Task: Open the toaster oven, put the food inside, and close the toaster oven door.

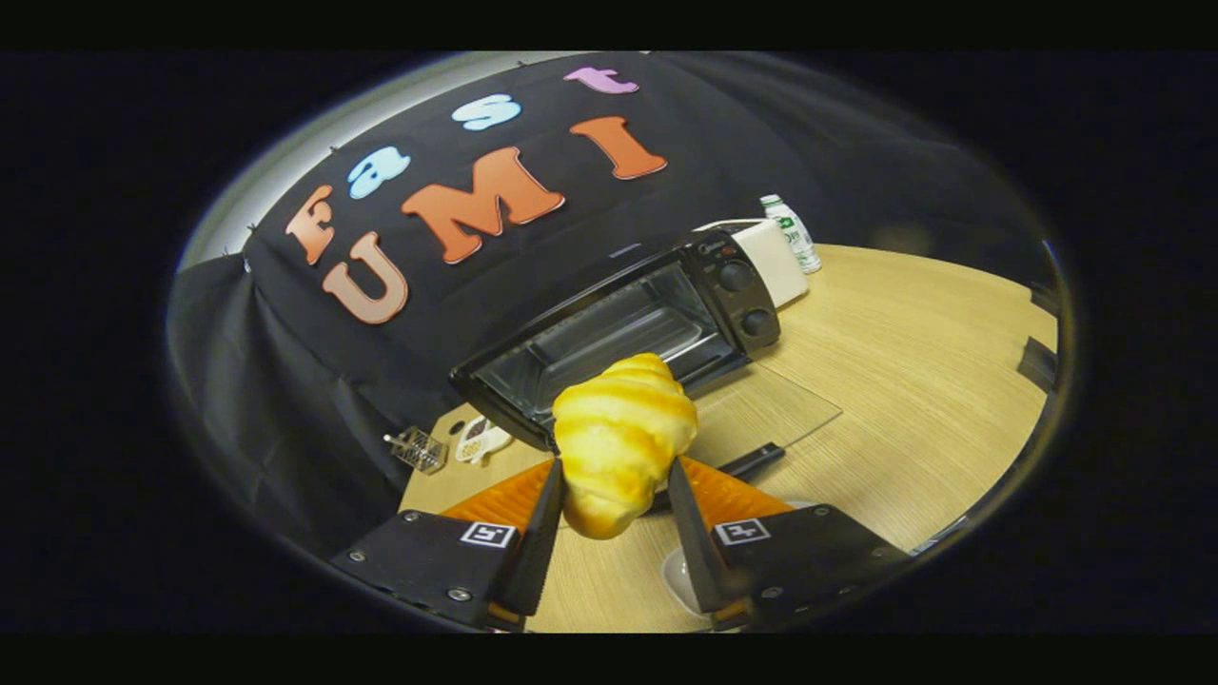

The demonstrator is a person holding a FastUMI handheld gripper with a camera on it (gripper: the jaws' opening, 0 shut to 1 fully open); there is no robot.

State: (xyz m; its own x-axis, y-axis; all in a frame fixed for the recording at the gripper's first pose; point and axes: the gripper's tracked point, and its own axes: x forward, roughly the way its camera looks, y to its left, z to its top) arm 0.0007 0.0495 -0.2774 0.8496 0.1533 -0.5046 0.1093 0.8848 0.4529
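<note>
A golden croissant sits between my fingers, and my gripper is shut on it, holding it up off the wooden table. Just beyond the croissant stands the black toaster oven with its cavity open and its wire rack showing. The oven's glass door lies folded down flat over the table, its dark handle just ahead of my right finger. The croissant hides the middle of the oven's front edge.
A white bottle with a green label stands behind the oven's right end. Left of the oven lie a small wire basket and a small white dish. A white plate rim shows under my right finger.
</note>
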